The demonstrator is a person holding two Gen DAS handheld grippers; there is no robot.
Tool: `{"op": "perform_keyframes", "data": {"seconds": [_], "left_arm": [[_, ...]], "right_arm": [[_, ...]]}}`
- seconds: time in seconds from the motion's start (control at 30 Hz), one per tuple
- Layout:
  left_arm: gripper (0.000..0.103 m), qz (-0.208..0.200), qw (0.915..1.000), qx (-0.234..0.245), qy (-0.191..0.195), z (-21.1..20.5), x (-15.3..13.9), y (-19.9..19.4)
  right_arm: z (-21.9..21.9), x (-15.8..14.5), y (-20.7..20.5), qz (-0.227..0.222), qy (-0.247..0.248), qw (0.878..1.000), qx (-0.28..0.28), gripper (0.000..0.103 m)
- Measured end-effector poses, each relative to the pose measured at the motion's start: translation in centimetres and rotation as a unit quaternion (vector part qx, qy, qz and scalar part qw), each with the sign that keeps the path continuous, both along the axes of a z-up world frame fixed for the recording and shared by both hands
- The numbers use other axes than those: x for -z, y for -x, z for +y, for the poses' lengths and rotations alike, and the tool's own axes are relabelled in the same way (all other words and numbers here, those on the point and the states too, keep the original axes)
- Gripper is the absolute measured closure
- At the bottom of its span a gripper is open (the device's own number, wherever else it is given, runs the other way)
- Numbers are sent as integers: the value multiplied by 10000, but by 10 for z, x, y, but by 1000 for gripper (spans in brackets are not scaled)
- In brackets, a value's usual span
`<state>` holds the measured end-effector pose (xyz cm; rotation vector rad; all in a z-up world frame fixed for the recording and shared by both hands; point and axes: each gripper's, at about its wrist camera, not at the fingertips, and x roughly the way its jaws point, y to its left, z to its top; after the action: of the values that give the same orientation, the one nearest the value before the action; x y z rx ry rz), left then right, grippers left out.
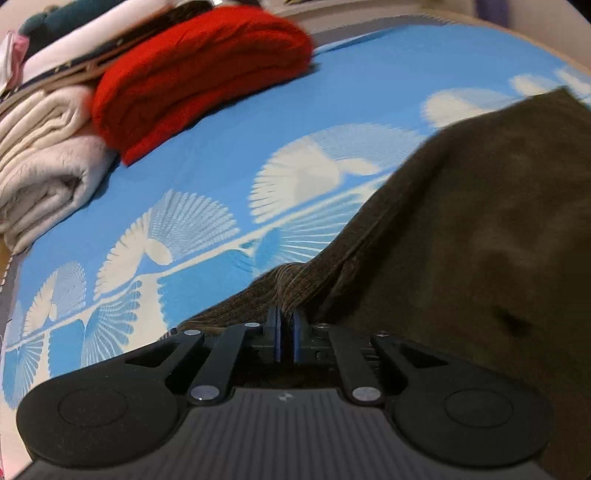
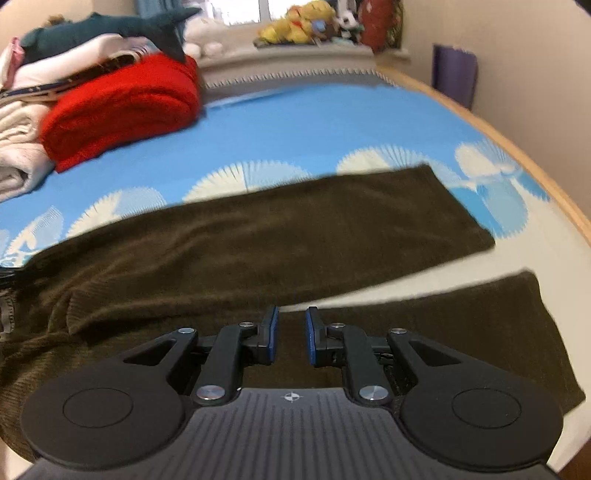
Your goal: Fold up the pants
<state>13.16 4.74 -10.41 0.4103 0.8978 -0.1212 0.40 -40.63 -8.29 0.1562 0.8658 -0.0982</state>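
Dark olive-brown knit pants [image 2: 258, 240] lie spread on a blue bedspread [image 2: 314, 118] with white fan shapes; both legs run to the right, the far leg flat, the near leg [image 2: 480, 325] under my right gripper. My right gripper [image 2: 291, 321] is open, its jaws a small gap apart, just above the near leg's inner edge. In the left wrist view my left gripper [image 1: 285, 317] is shut on a bunched ribbed edge of the pants [image 1: 461, 229], lifting it off the bedspread [image 1: 240, 122].
A folded red sweater [image 2: 122, 107] and a stack of cream and white folded clothes [image 1: 40, 155] sit at the far left. A dark plush shark [image 2: 110, 29] tops the pile. Plush toys [image 2: 303, 22] line the windowsill. The bed's wooden edge [image 2: 517, 155] runs along the right.
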Motion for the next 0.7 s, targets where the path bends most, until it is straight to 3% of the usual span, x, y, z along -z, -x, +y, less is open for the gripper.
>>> {"op": "perform_keyframes", "data": {"seconds": [0.17, 0.3, 0.33, 0.4, 0.43, 0.47, 0.5, 0.7], "left_arm": [[97, 16, 9942, 79, 1072, 7, -60, 104], [102, 896, 9830, 109, 1596, 16, -45, 159], [98, 1136, 9774, 88, 1778, 20, -39, 165], [89, 1172, 9736, -248, 1942, 34, -35, 171], [74, 1158, 9705, -519, 2048, 43, -35, 169], [63, 1226, 9631, -807, 2257, 54, -32, 168], [61, 1361, 9538, -1060, 2460, 65, -28, 165], [58, 2144, 8873, -2326, 3356, 108, 7, 139]], "right_arm": [[6, -5, 15, -64, -35, 10000, -31, 87], [7, -12, 31, -195, -20, 9997, -131, 87], [7, -12, 35, -202, -19, 9997, -133, 87], [3, -13, 40, -214, -44, 9997, -102, 86], [1, -14, 41, -233, -61, 9997, -79, 85], [0, -15, 43, -257, -71, 9996, -51, 85], [-2, -16, 43, -277, -71, 9996, -20, 83], [-15, -20, 44, -469, -268, 9981, 285, 83]]}}
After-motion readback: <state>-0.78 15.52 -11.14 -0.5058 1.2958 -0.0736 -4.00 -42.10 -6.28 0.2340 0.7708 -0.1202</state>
